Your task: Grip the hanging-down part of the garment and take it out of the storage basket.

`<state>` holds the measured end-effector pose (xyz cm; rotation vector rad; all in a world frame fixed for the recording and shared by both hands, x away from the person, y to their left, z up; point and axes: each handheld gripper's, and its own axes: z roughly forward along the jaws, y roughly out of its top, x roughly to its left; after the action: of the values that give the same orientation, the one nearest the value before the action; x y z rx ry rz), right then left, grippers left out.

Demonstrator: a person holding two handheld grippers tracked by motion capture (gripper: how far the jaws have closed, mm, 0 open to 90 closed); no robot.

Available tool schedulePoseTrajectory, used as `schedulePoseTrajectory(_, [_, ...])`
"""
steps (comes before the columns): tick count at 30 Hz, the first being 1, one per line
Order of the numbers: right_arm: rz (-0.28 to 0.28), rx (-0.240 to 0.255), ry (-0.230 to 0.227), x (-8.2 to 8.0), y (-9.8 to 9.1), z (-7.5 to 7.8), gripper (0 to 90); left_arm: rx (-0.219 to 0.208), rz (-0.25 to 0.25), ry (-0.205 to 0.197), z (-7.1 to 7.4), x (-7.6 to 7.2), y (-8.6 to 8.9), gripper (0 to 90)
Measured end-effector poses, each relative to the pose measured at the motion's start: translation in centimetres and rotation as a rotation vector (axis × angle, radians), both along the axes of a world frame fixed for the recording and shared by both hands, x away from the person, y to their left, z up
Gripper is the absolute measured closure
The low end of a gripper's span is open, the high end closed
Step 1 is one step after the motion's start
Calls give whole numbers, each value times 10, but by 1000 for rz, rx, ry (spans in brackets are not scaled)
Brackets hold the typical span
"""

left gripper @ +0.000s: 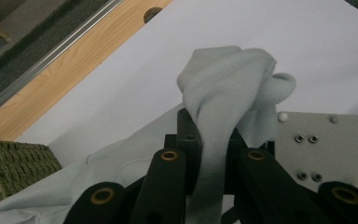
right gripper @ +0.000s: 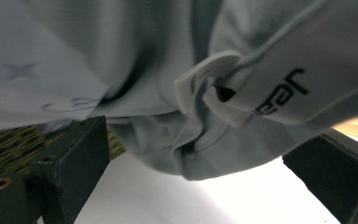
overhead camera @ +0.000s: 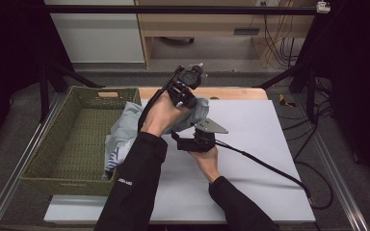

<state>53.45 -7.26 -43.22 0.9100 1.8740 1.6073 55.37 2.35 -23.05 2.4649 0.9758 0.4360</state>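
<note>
A pale blue garment [overhead camera: 125,125] is draped over the woven green basket's [overhead camera: 53,144] rim. It is gripped in the left gripper's [left gripper: 205,135] clenched jaws. The right gripper's [right gripper: 191,168] jaws are spread beneath a "Jea"-lettered label [right gripper: 279,93].

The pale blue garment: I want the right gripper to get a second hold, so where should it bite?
Probably the collar fold with the white label on the pale blue garment, coming from below: it hangs bunched above the right gripper, between its open jaws.

Left tool [overhead camera: 185,96] lifts pale garment [overhead camera: 125,130] beside green basket [overhead camera: 53,149].
</note>
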Motion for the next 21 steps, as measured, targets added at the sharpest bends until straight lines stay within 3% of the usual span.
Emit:
schedulePoseTrajectory(3, [-12,9,-3,5,4,-2,148,0,0,3,-1,0,0,831])
schedulePoseTrajectory(5, [-26,29,22,4,7,-1,164,1,-2,2,-1,0,1,831])
schedulePoseTrajectory(6, [-5,2,-31,4,10,-1,223,2,-1,2,-1,0,1,831])
schedulePoseTrajectory(8, [-8,-1,-33,4,12,-2,258,0,-2,1,-1,1,3,831])
schedulePoseTrajectory(9, [-9,3,-29,3,13,-2,362,-12,9,-3,-2,0,2,831])
schedulePoseTrajectory(10, [-10,-3,-32,3,14,-3,408,5,2,0,-2,0,3,831])
schedulePoseTrajectory(17, [-17,-13,-30,0,18,-1,785,6,1,-1,-2,0,4,831])
schedulePoseTrajectory(18, [-19,-27,-28,-1,17,0,823,-10,6,-4,-2,0,5,831])
schedulePoseTrajectory(21, [-22,-11,-31,-2,19,1,839,-1,3,-3,-1,0,6,831])
